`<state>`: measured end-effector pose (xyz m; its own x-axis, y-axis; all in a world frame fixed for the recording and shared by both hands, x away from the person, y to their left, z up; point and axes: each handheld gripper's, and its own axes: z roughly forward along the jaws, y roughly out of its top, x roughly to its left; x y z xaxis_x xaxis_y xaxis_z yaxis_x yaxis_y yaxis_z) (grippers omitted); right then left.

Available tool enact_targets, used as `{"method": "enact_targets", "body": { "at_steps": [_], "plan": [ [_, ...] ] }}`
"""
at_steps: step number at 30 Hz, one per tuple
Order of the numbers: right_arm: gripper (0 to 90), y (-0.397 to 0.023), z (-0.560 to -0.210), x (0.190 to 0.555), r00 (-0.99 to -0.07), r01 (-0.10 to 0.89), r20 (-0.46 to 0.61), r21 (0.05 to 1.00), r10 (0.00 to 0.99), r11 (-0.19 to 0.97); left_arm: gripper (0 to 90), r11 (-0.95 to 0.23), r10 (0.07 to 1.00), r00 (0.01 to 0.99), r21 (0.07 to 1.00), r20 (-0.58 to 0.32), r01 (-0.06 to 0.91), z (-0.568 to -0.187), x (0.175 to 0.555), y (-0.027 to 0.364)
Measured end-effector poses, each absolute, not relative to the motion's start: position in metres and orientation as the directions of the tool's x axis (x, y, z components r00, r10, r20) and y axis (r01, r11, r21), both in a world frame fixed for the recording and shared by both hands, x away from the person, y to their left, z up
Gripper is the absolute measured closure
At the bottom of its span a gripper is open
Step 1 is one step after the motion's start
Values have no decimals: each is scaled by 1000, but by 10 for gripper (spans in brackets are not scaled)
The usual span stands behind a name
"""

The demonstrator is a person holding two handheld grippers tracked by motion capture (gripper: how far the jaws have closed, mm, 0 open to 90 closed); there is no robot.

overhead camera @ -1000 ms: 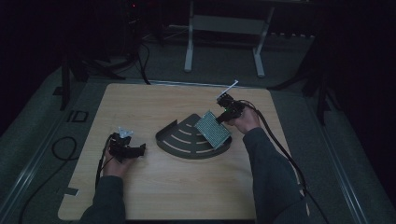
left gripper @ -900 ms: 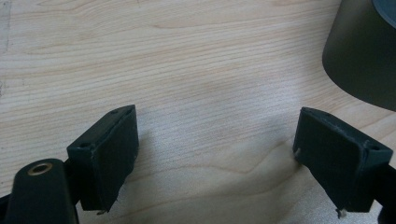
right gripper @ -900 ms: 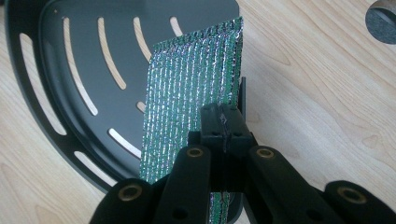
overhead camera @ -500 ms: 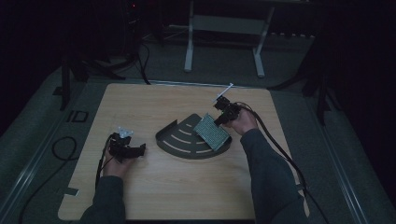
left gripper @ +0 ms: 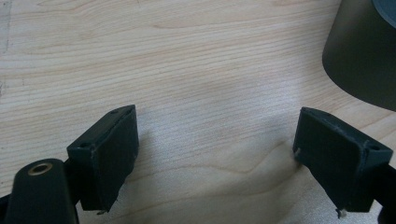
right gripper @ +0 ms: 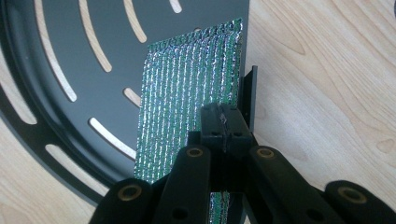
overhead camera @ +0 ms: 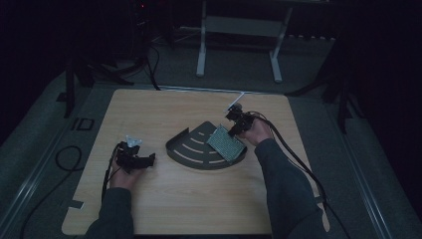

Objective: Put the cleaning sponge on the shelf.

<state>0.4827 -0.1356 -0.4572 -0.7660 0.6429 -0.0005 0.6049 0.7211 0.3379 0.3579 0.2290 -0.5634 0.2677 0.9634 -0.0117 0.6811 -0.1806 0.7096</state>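
Observation:
A dark fan-shaped tray [overhead camera: 191,147] with curved slots lies in the middle of the wooden table. A green perforated board [overhead camera: 226,143] rests tilted over the tray's right part. My right gripper [overhead camera: 234,128] is shut on the near edge of that green board [right gripper: 187,93], just above the slotted tray [right gripper: 70,42]; its jaws are pressed together on the board. My left gripper [overhead camera: 147,160] rests low on the table left of the tray, open, with bare wood between its fingers [left gripper: 109,149]. A corner of the tray [left gripper: 364,51] lies ahead of it on the right.
The wooden table [overhead camera: 149,109] has bare room at the back, front and left. Cables trail from both grippers off the table edges. A metal stand [overhead camera: 239,30] is on the floor behind the table.
The right gripper with the green board has shifted slightly left and nearer, lowering the board over the tray. The left gripper has stayed still.

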Motion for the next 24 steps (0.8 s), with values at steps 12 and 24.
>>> {"method": "enact_targets", "body": {
  "at_steps": [12,24],
  "plan": [
    [890,-141,-468,486,-758,613,-11,332,653,717,146,-181,963,268,710,-12,681,-563,358,229],
    [894,-142,-467,487,-754,613,-24,333,656,717,146,-180,963,268,710,-12,681,-563,358,229]
  ]
}}
